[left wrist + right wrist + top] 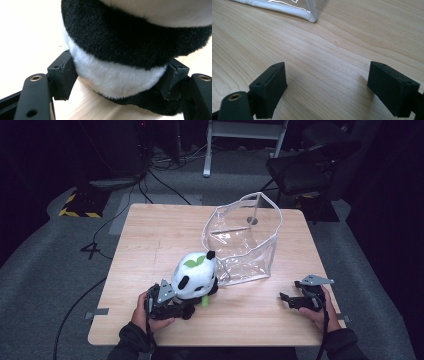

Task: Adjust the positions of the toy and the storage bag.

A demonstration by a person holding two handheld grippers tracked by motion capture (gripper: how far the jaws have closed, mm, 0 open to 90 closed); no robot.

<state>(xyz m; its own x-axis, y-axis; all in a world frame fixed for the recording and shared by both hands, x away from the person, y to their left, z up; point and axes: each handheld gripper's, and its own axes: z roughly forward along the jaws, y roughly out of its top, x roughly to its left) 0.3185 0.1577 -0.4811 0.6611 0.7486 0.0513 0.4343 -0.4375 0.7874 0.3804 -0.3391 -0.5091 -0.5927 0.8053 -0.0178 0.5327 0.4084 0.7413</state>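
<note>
A black-and-white panda plush (pixel 196 272) with a green leaf on its head lies on the wooden table (pixel 150 235), just left of a clear plastic bag (pixel 243 240) that stands open. My left gripper (pixel 181 306) is at the plush's near side. In the left gripper view its jaws press into the fur of the plush (pixel 130 37) from both sides, so my left gripper (pixel 120 80) is shut on it. My right gripper (pixel 286 298) hovers low over bare wood at the near right. Its jaws stand wide apart, so the right gripper (pixel 327 85) is open. The bag's white-edged corner (pixel 310 17) lies ahead of it.
A black chair (pixel 310 165) and a white frame (pixel 245 135) stand beyond the table's far edge. Cables run over the grey floor, and a yellow-and-black marked base (pixel 82 202) sits at the far left. Bare wood lies between the two grippers.
</note>
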